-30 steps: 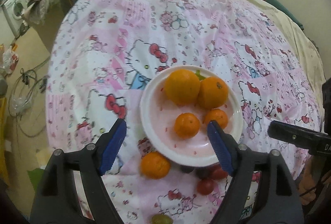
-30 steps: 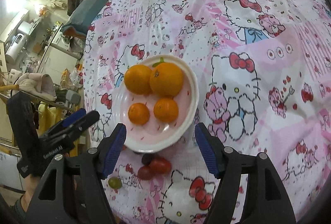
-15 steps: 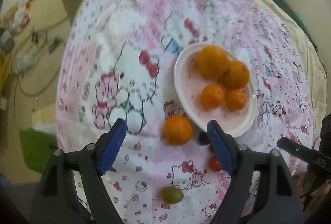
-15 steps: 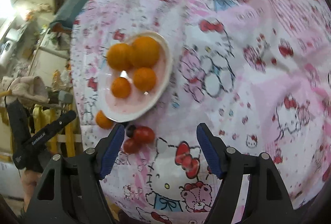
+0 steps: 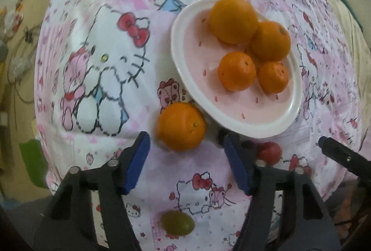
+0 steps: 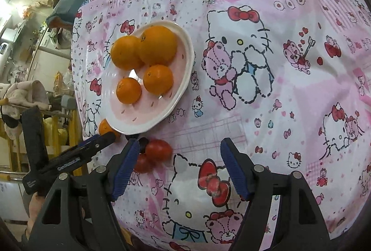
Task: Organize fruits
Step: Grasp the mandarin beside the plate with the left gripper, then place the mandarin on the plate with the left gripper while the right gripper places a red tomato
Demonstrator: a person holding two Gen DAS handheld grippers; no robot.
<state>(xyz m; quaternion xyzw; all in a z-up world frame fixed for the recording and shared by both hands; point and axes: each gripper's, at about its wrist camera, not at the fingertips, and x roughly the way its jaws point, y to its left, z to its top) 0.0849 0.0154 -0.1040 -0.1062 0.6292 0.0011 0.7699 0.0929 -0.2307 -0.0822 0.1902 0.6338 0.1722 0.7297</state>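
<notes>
Straddling loose orange [image 5: 181, 127], left gripper [image 5: 185, 151] seemingly gaping.

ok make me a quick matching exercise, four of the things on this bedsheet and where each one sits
Things:
1. loose round orange
2. green oval grape
3. red round tomato
4. white shallow plate

Places:
A. holds four oranges
B. between the open left tongs
C. beside the right tongs' left finger
D. nearest the left camera, below the orange

Pairs: 1-B, 2-D, 3-C, 4-A
</notes>
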